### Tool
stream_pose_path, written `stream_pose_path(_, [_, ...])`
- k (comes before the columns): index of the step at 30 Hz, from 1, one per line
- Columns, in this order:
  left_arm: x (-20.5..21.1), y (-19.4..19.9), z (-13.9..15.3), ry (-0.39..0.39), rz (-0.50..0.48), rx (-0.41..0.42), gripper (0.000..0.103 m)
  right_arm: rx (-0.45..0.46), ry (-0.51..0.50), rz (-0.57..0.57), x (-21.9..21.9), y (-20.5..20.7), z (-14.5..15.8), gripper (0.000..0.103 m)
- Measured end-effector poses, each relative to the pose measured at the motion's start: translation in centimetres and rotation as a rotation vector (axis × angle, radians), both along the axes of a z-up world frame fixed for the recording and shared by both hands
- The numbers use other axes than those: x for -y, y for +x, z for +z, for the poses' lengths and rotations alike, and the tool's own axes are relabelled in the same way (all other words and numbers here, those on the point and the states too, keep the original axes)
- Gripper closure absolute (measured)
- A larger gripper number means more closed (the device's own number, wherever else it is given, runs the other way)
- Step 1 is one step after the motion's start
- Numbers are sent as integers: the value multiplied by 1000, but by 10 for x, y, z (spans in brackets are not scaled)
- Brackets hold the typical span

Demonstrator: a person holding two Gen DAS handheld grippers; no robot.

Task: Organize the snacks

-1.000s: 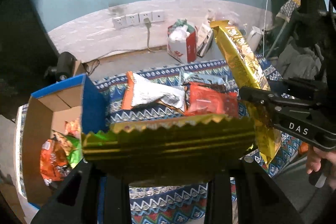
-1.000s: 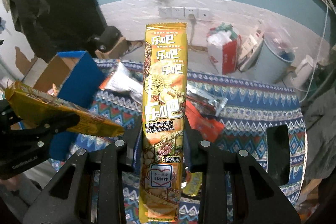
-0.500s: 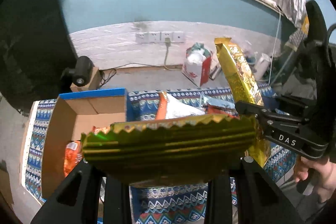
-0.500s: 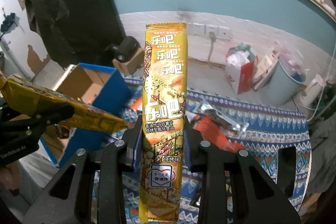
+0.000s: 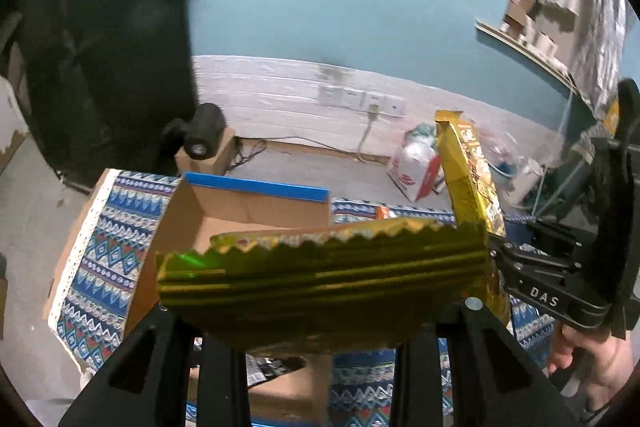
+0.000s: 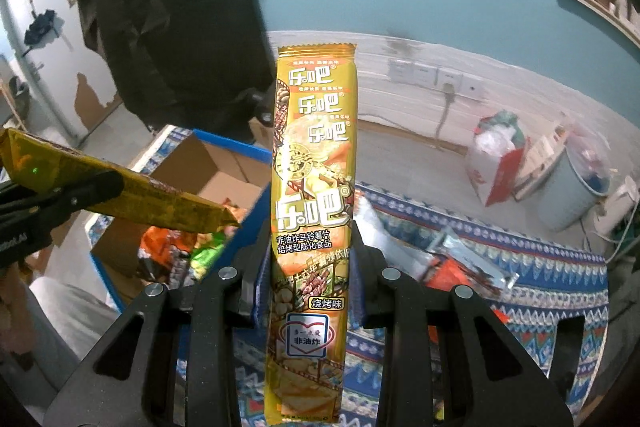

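Fingers both clamped: left fingers [image 5: 320, 307] grip gold snack pack [image 5: 320, 267] crosswise, right fingers [image 6: 310, 267] grip tall chip sleeve [image 6: 312, 211] upright. Cardboard box [image 6: 208, 179] lies ahead-left of my right, directly beneath my left pack; left nearer.

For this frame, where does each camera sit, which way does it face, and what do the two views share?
Left wrist: on the left gripper, angled down at the box; the right gripper and a hand show.
Right wrist: on the right gripper, angled down over the cloth; the left gripper shows.
Shared: both yellow packets, box, cloth, wall sockets.

Gold packet [image 5: 320, 279] hides most of box interior [image 5: 240, 223].
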State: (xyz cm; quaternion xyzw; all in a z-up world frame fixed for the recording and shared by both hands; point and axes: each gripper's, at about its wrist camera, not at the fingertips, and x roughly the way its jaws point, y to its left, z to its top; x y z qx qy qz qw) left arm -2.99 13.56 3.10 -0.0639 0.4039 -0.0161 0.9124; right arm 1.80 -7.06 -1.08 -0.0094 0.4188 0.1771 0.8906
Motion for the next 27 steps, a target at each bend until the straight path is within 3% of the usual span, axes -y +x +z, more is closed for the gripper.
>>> stream_pose_path(13, [-82, 29, -41, -20, 174, -54, 71, -50, 4, 106, -70, 25, -19, 73])
stream_pose_path(24, [-114, 40, -80, -47, 239, -132, 71, -95, 28, 159, -112, 39, -31, 73])
stream_pose_path(27, [-114, 39, -90, -39, 243, -192, 63, -112, 49, 167, -121, 43, -34, 73])
